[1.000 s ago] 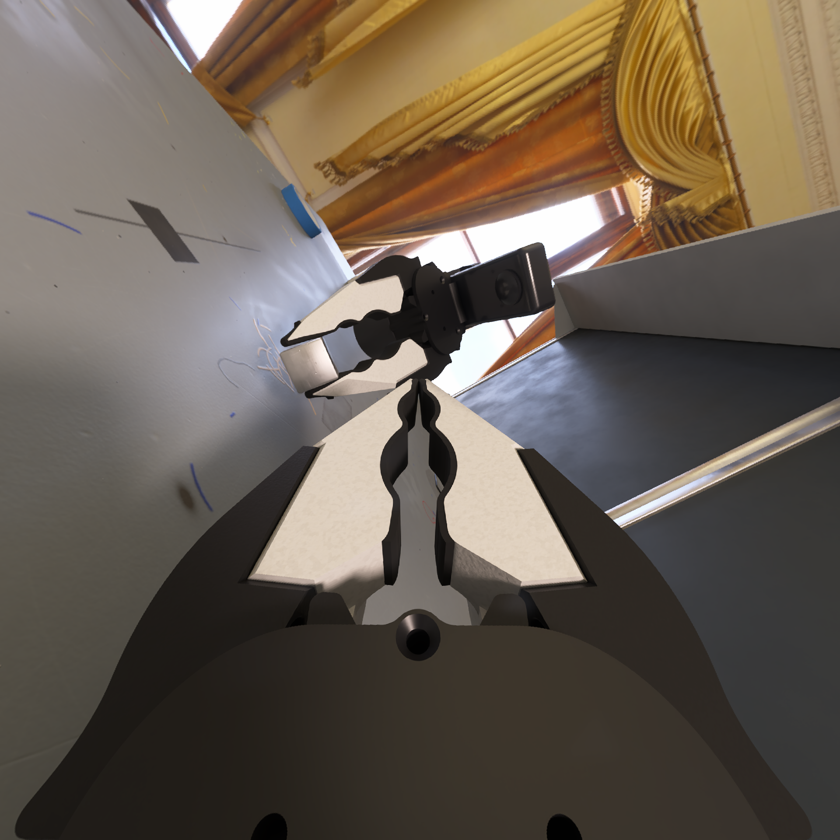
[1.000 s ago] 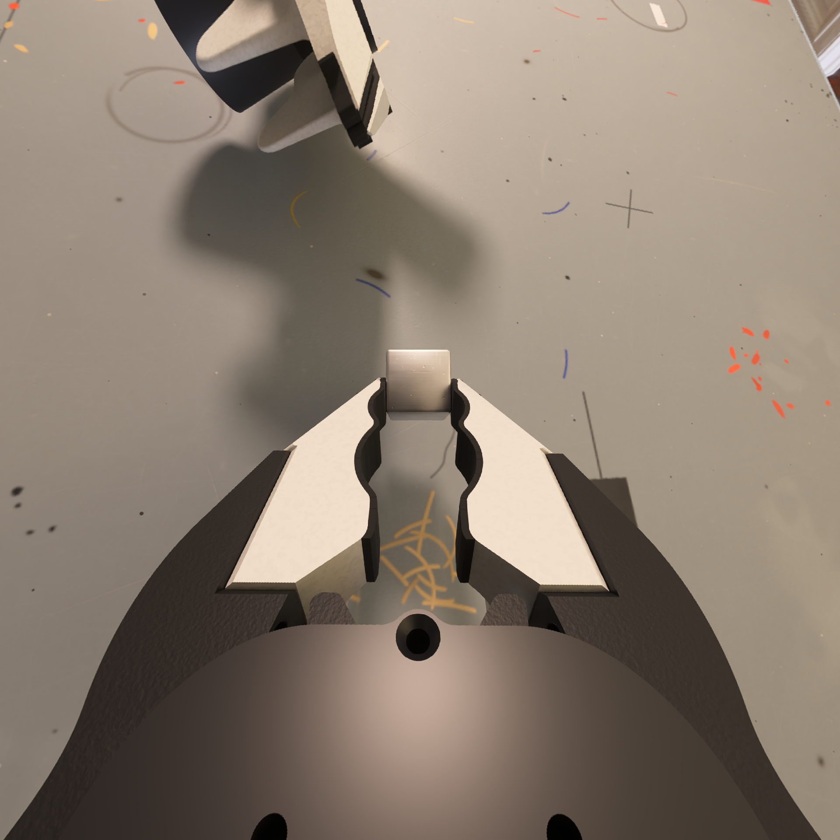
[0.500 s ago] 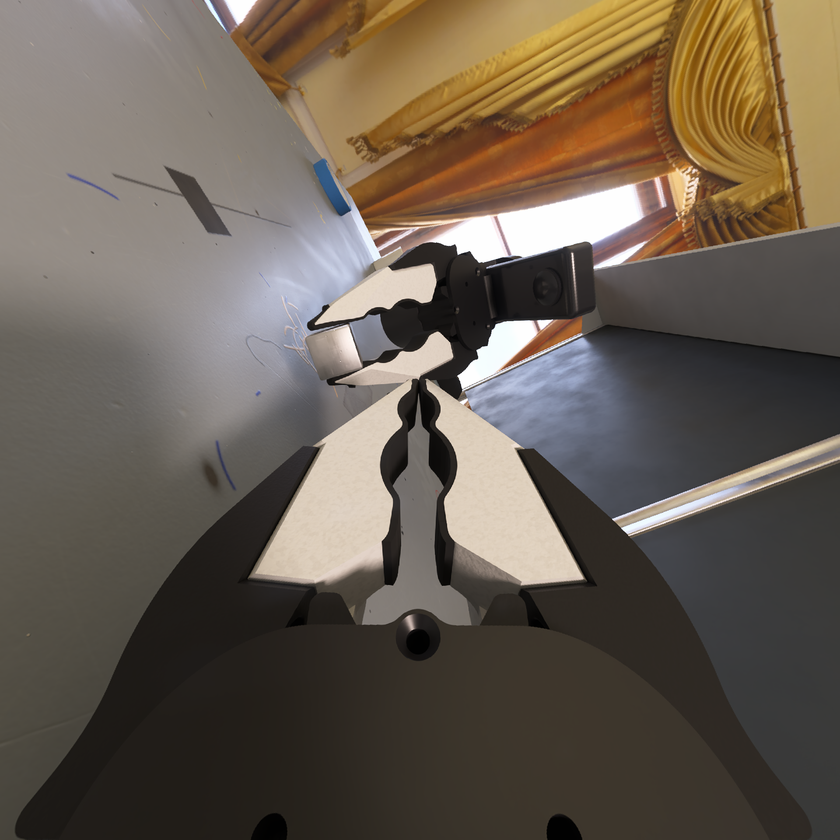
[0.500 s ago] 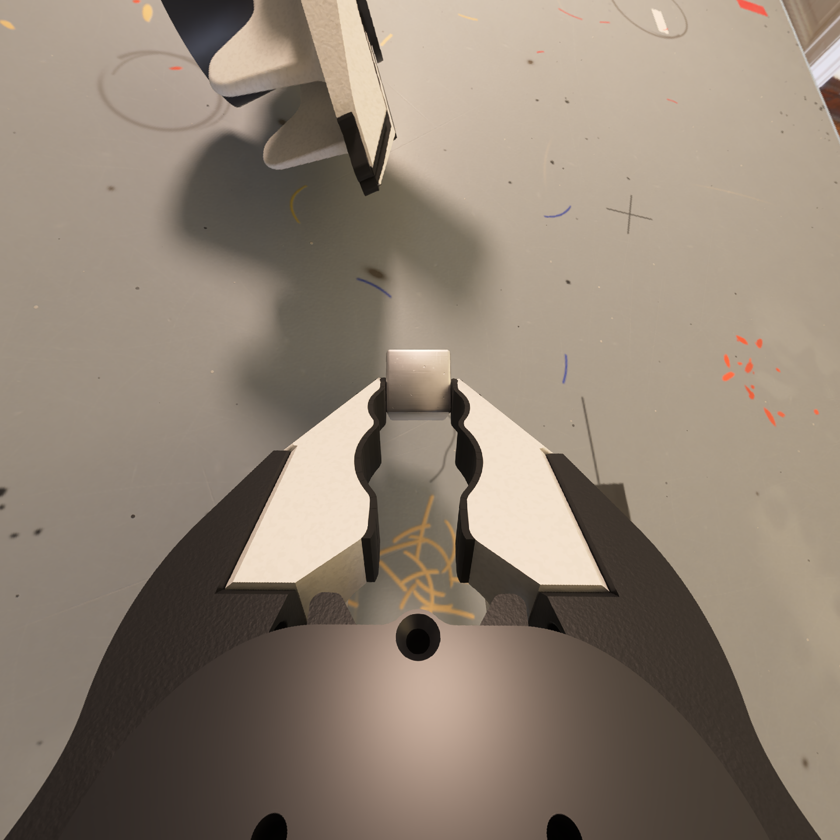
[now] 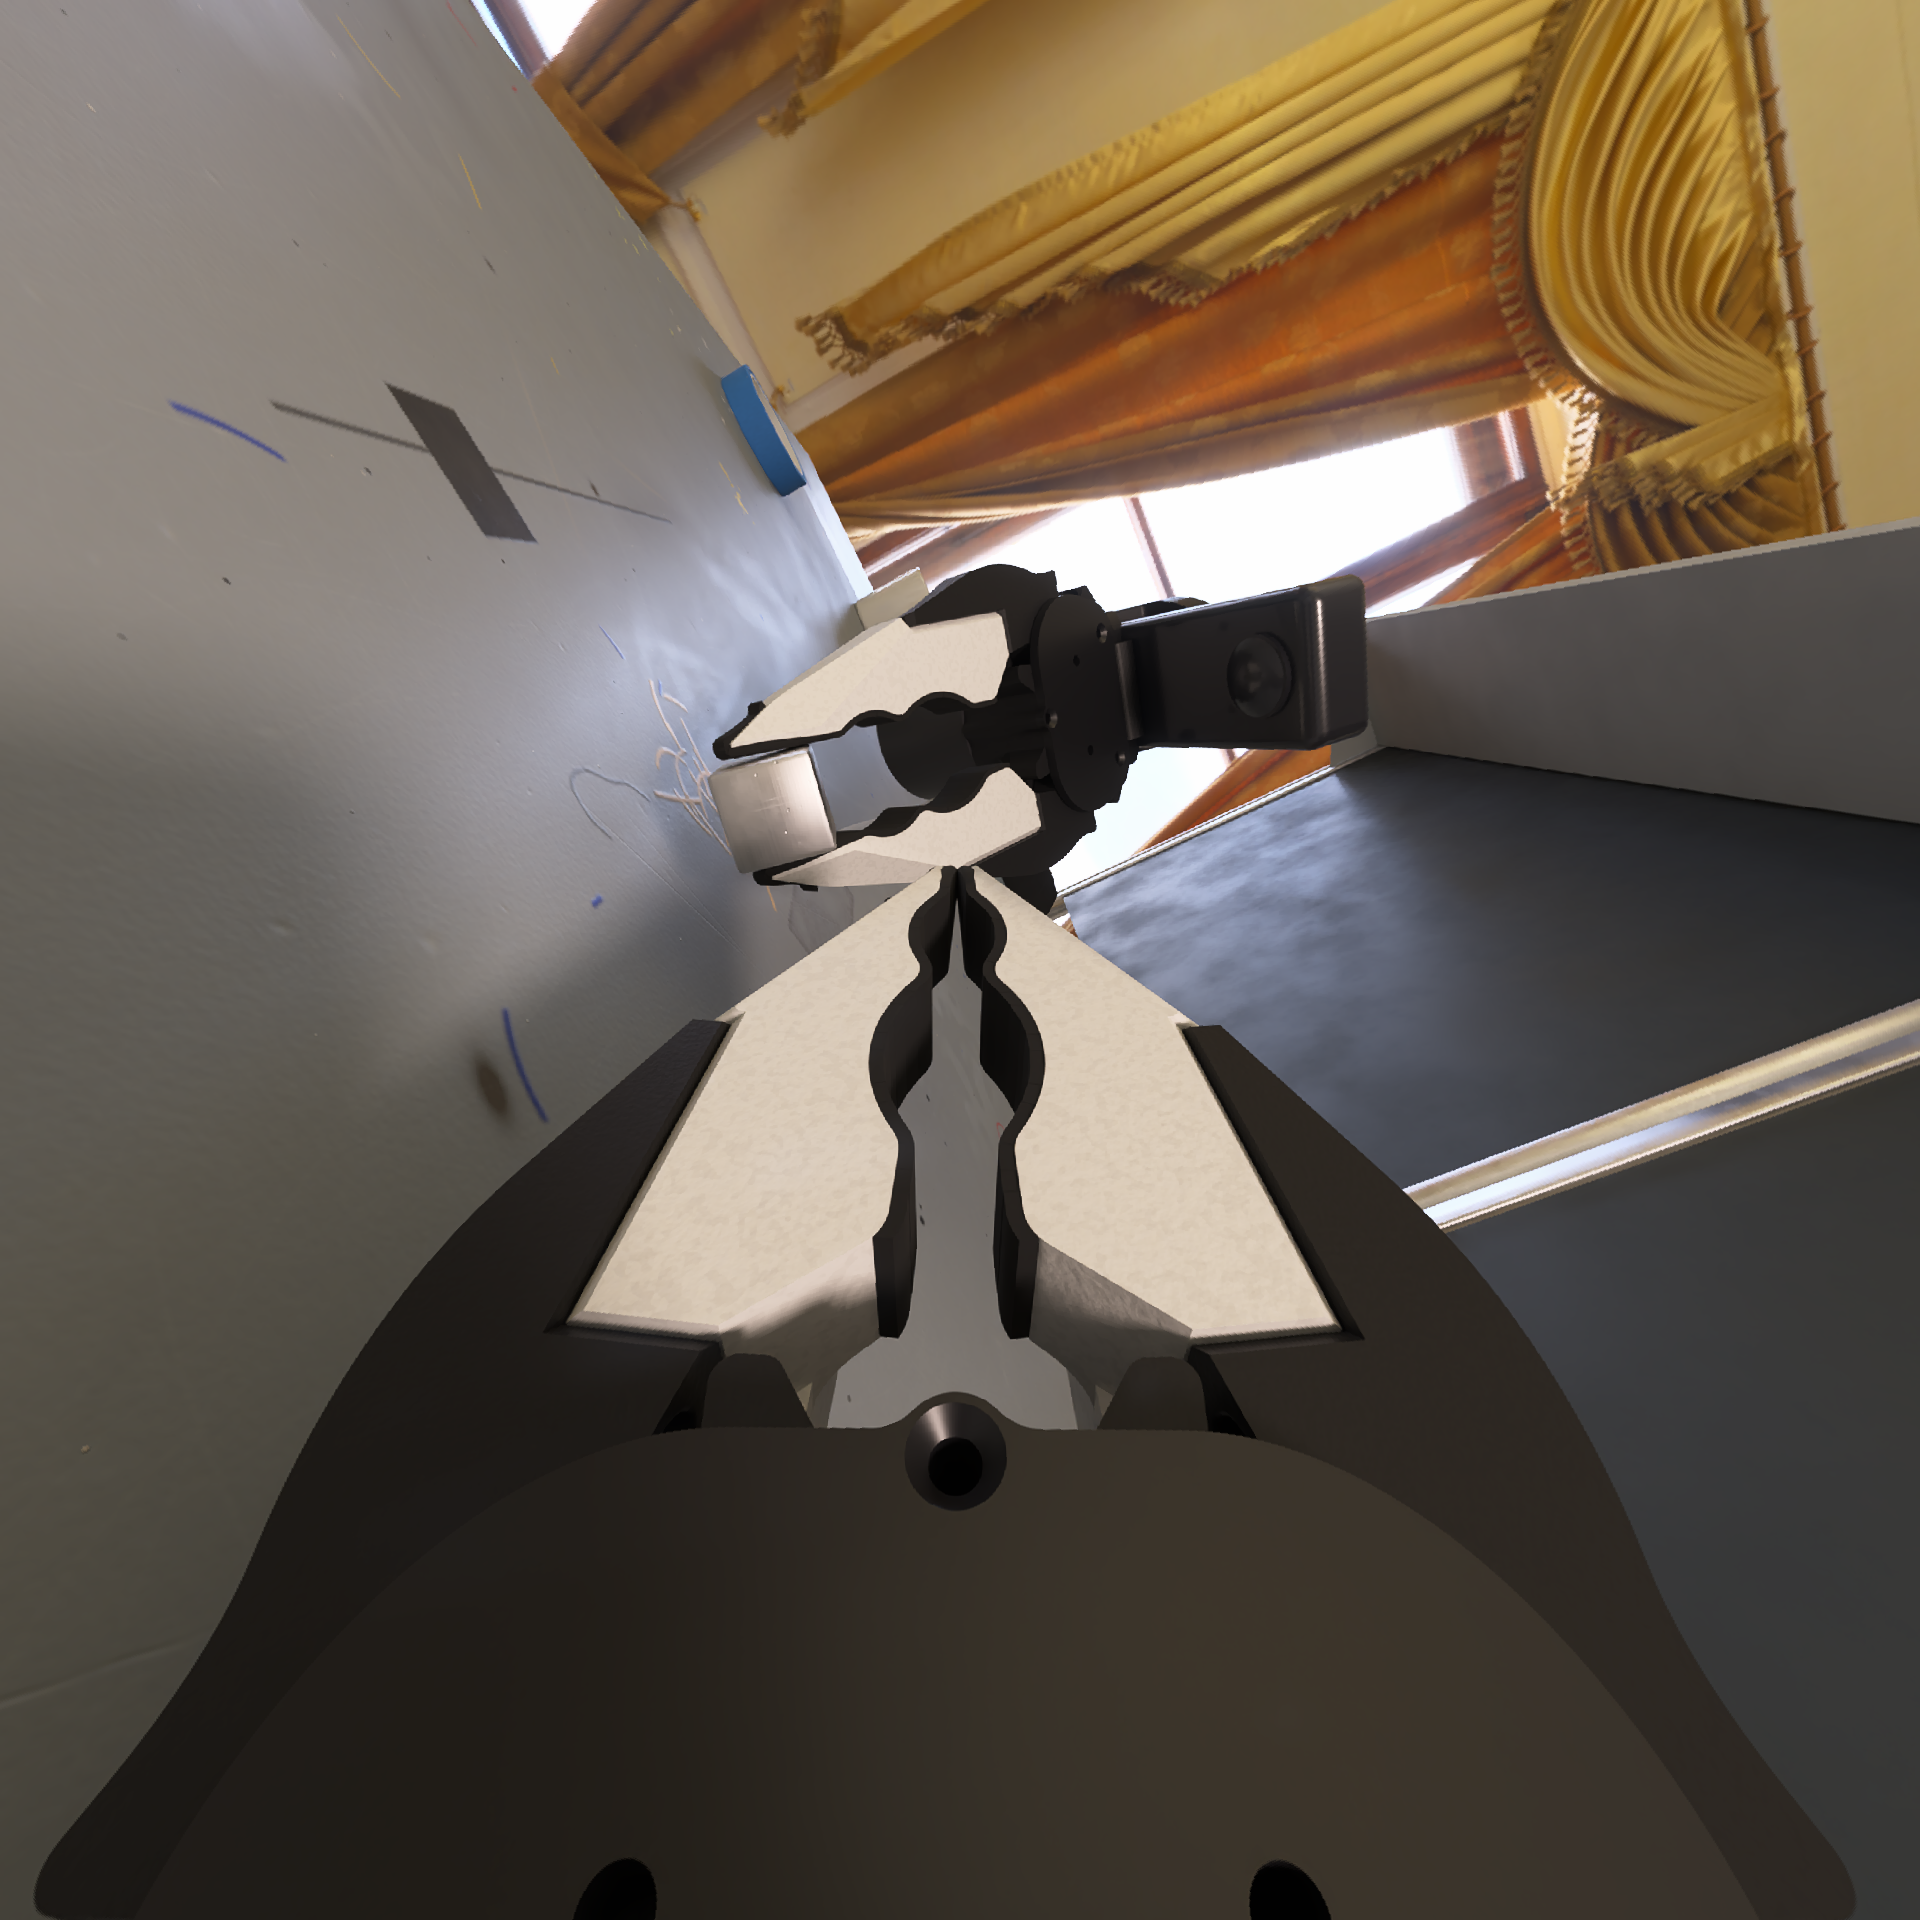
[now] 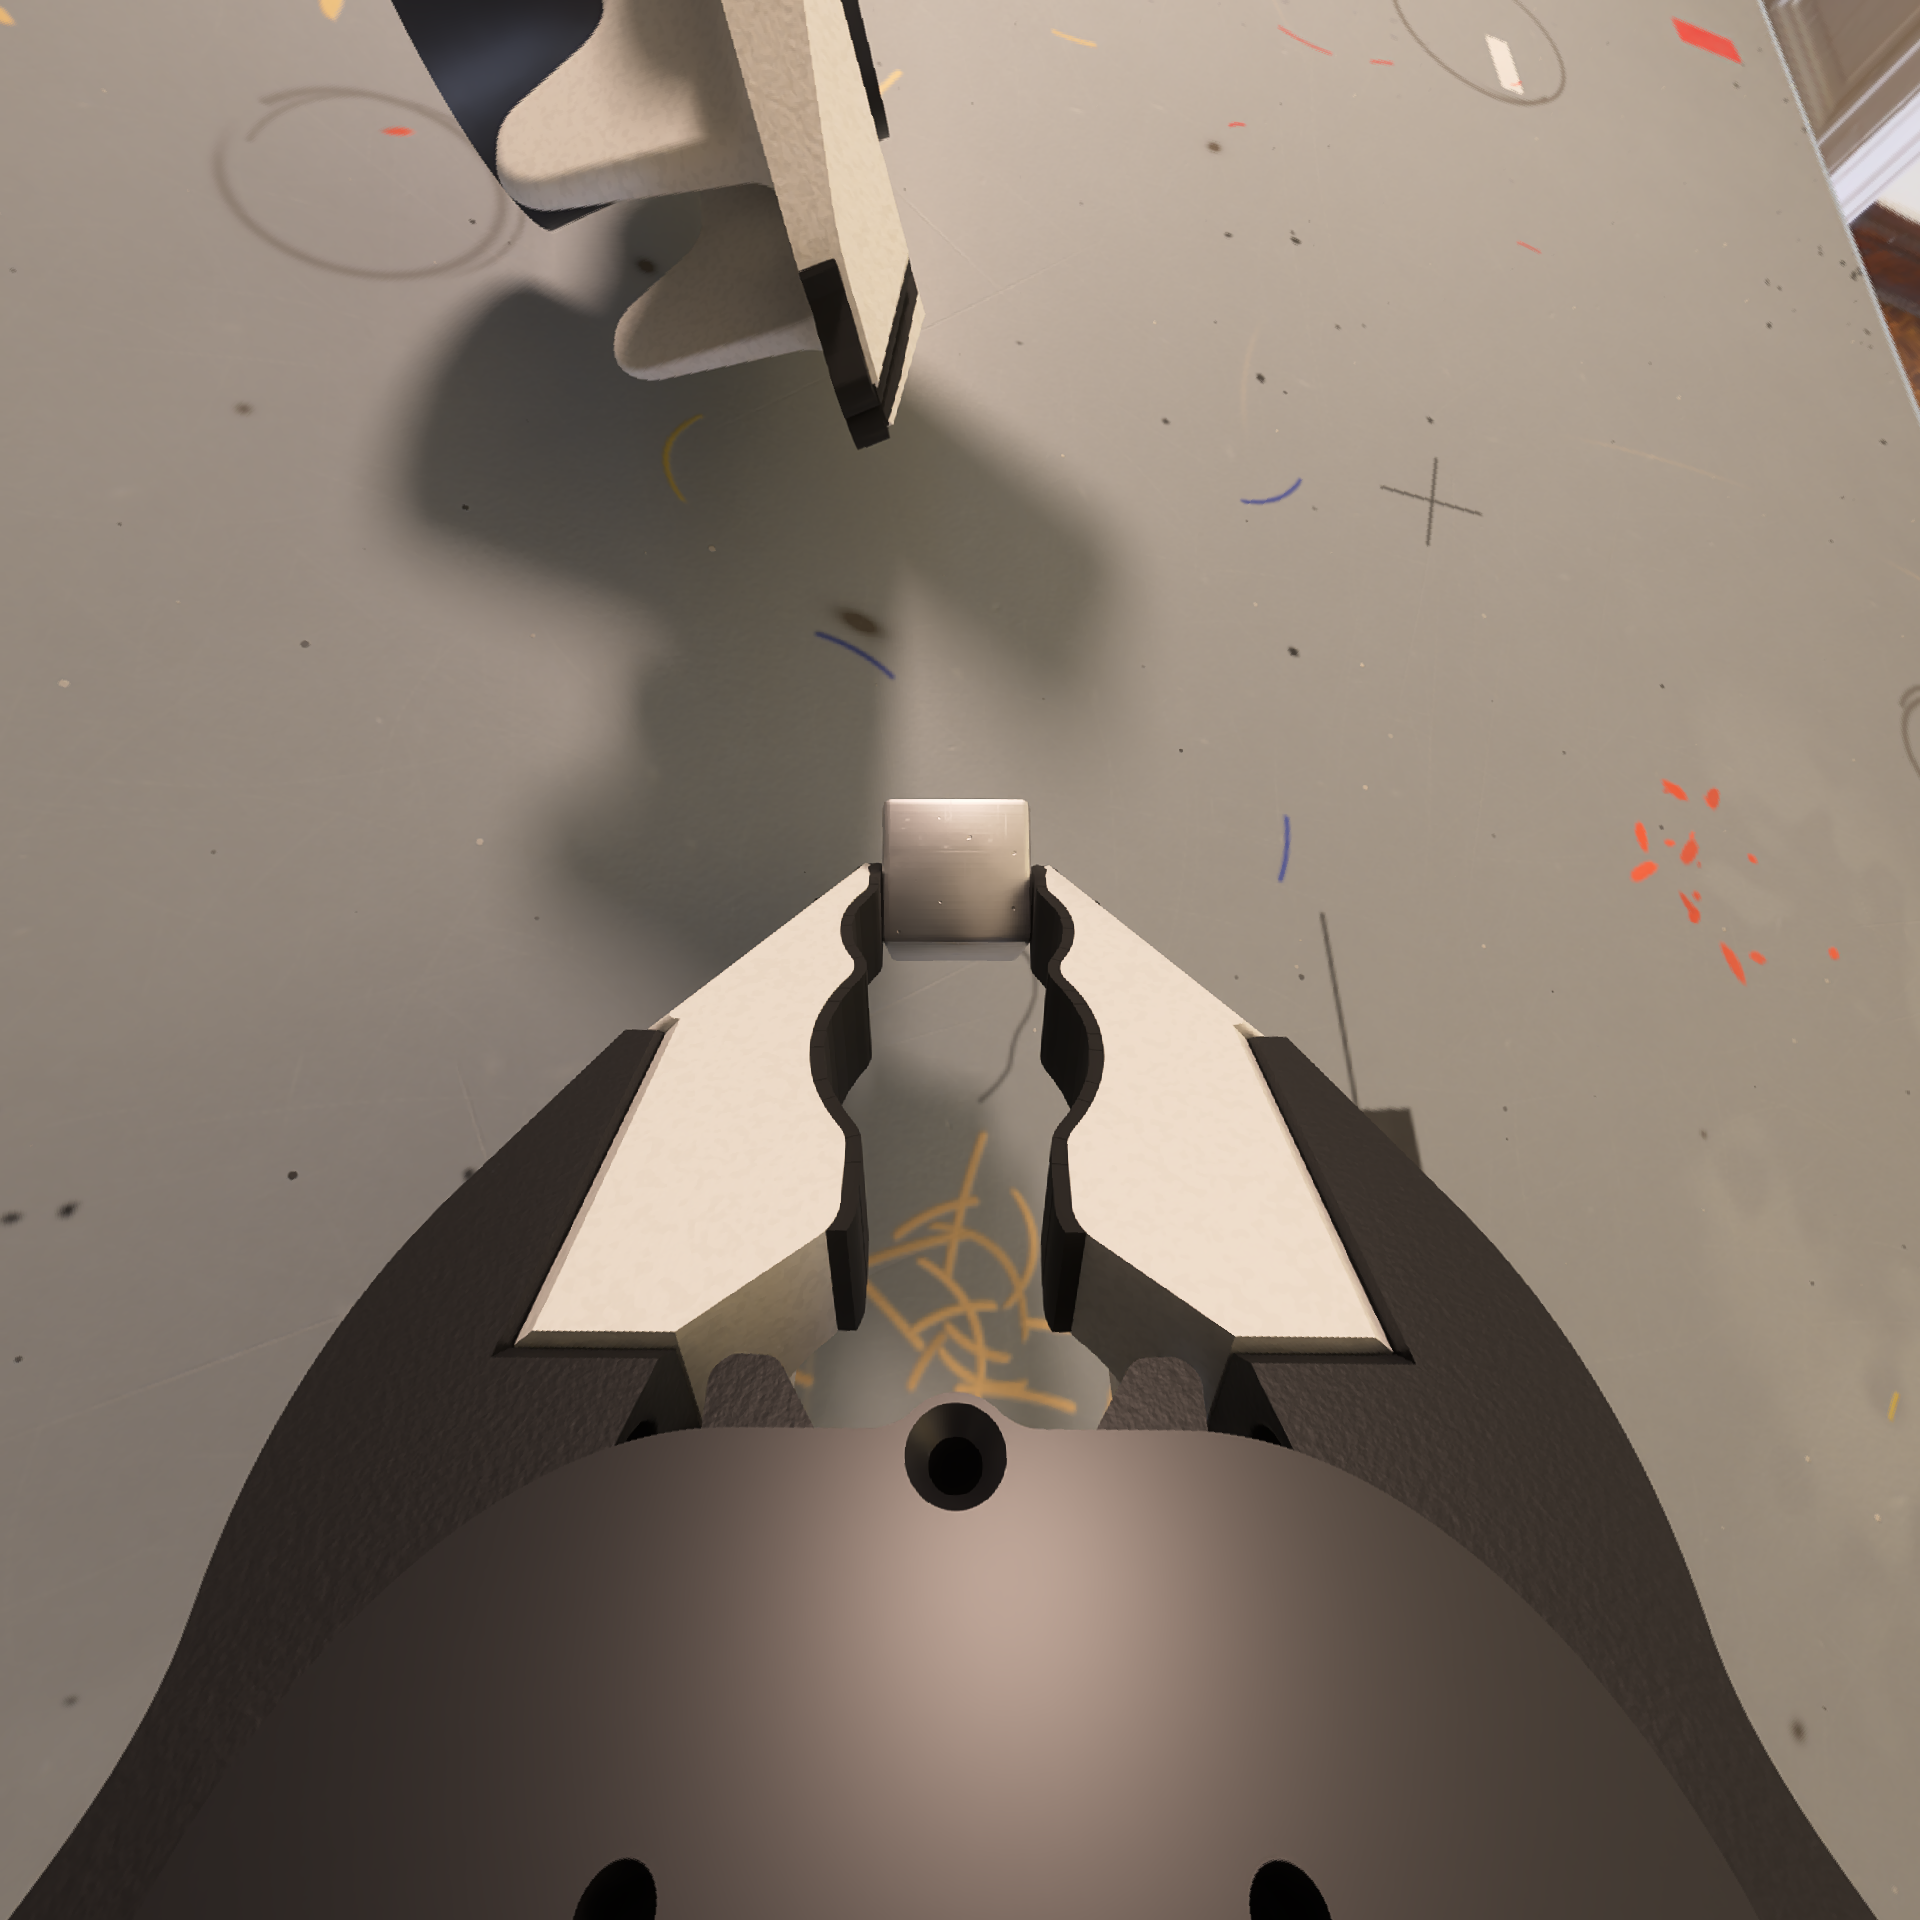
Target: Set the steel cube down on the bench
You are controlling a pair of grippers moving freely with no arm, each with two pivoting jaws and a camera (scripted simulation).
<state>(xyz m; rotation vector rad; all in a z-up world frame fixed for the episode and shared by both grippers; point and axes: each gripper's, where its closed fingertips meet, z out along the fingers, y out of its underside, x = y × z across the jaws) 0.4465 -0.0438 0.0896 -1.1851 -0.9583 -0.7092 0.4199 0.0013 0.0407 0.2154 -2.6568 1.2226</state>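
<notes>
Left gripper (image 5: 957, 878): fingertips pressed together, nothing between them; seen at 12 o'clock in the right wrist view, above the bench (image 6: 312, 831). Right gripper (image 6: 956, 873): jaws parted only by the steel cube (image 6: 956, 868), clamped at the tips. Cube appears close to the grey bench surface; contact cannot be confirmed. Orange shavings (image 6: 961, 1288) lie at 6 o'clock of the cube. Blue block (image 5: 762, 428) at the bench edge, 12 o'clock.
</notes>
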